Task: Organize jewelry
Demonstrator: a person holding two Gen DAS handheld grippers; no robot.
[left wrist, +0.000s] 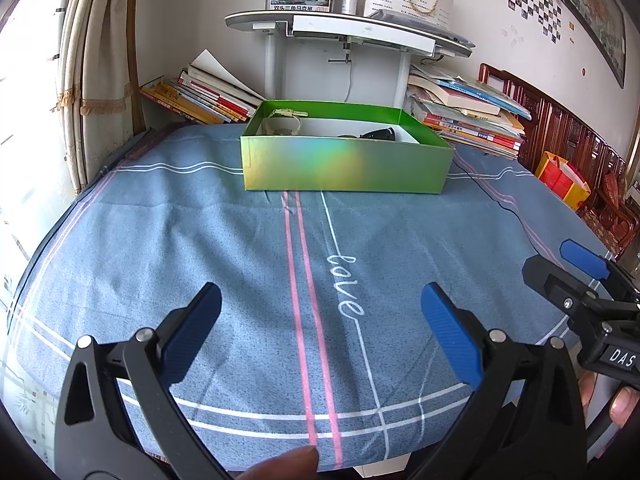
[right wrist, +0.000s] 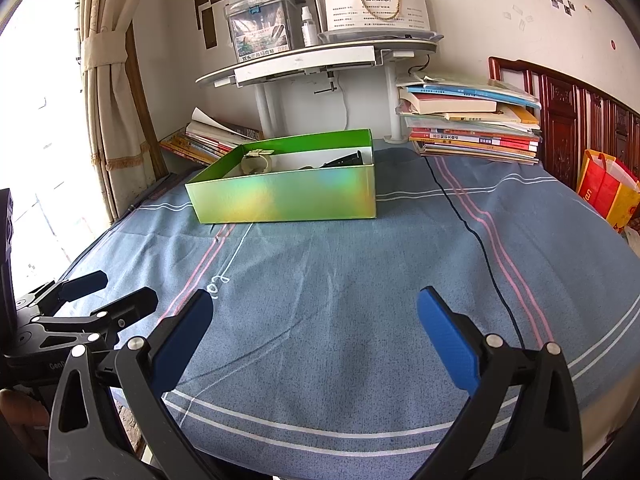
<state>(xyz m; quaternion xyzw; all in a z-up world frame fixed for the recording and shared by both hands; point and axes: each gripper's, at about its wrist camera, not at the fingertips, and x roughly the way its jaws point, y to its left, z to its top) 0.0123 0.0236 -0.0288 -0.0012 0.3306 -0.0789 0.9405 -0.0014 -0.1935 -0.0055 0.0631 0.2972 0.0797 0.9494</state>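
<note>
From the left wrist camera, the left gripper (left wrist: 320, 320) hovers over a blue bedsheet (left wrist: 240, 248), its fingers spread wide and holding nothing. Well ahead sits an open green box (left wrist: 346, 168) on the sheet; inside lie a pale bracelet (left wrist: 280, 125) at the left end and a dark item (left wrist: 378, 134) towards the right, too small to identify. From the right wrist camera, the right gripper (right wrist: 316, 328) is also spread apart and empty, near the bed's front edge. The same green box (right wrist: 286, 196) stands far ahead, holding the pale bracelet (right wrist: 256, 164) and a black strap (right wrist: 344, 160). Stacked books (right wrist: 472, 128) rest behind it.
</note>
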